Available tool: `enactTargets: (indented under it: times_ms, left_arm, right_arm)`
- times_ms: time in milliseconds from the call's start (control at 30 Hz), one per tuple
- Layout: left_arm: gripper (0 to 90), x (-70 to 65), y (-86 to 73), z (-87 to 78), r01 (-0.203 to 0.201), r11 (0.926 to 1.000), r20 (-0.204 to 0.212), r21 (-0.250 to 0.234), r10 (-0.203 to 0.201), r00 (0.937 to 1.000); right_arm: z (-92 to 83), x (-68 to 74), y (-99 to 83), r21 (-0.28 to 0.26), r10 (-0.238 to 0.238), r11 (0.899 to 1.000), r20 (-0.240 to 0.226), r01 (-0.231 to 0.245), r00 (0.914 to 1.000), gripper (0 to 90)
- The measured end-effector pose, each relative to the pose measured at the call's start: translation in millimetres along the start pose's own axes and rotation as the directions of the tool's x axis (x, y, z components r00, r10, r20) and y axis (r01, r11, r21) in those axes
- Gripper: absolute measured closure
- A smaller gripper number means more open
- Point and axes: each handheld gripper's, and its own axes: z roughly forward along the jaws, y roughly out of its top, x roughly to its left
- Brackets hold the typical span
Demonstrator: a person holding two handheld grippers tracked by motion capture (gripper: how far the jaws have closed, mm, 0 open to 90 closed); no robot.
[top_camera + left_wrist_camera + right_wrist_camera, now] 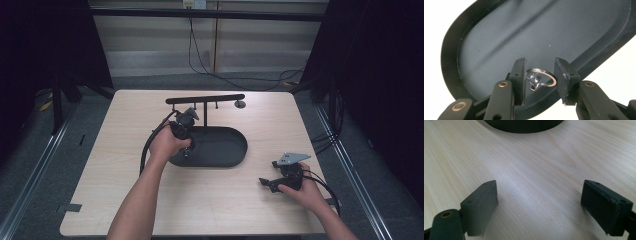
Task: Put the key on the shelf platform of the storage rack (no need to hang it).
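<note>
Nearest, at the table edge on the right: right gripper held in the right hand, low over bare wood, well apart from the tray. Grey three-cornered plate on top, cable trailing back toward the wrist. In the right gripper view: jaws wide apart, nothing between them, only pale wood grain beneath; dark curved wall of the tray at the top edge.

Further in, left of centre: left hand wrapped round the left gripper, pointing down over the near left end of the black oval tray. Black cable looping from the gripper down along the forearm.

In the left gripper view: jaws drawn in on a small silver ring with a shiny stone or knot on its left part. Ring upright on edge between the pads; left pad against the stone side, right pad at the band's outer curve. Contact on the right side hard to judge, but grip reads as closed on the ring. Ring just above the tray floor, near the tray's rim; touching the floor or lifted, cannot tell.

Farthest: black T-shaped stand rising from the back of the tray, crossbar level, a small round disc hanging at its right end.
</note>
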Motion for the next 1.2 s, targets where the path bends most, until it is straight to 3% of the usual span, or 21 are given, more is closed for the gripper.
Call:
enactTargets:
  times_ms: [333,600,1200]
  left_arm:
    - [61.5,0.7,-2.5,2.0,-0.008,0.9992,-0.019,-0.04,0.007,0.9998]
    - [57.7,2.3,-5.0,2.6,0.002,0.9991,-0.022,-0.042,-0.003,0.9997]
    - [52.3,2.5,-10.2,-3.0,0.017,0.9984,0.006,-0.054,-0.017,0.9998]
  right_arm:
    - [0.0,0.0,0.0,0.0,0.0,1.0,0.0,0.0,1.0,13.4]
    - [0.0,0.0,0.0,0.0,0.0,1.0,0.0,0.0,1.0,13.4]
    - [0.0,0.0,0.0,0.0,0.0,1.0,0.0,0.0,1.0,13.4]
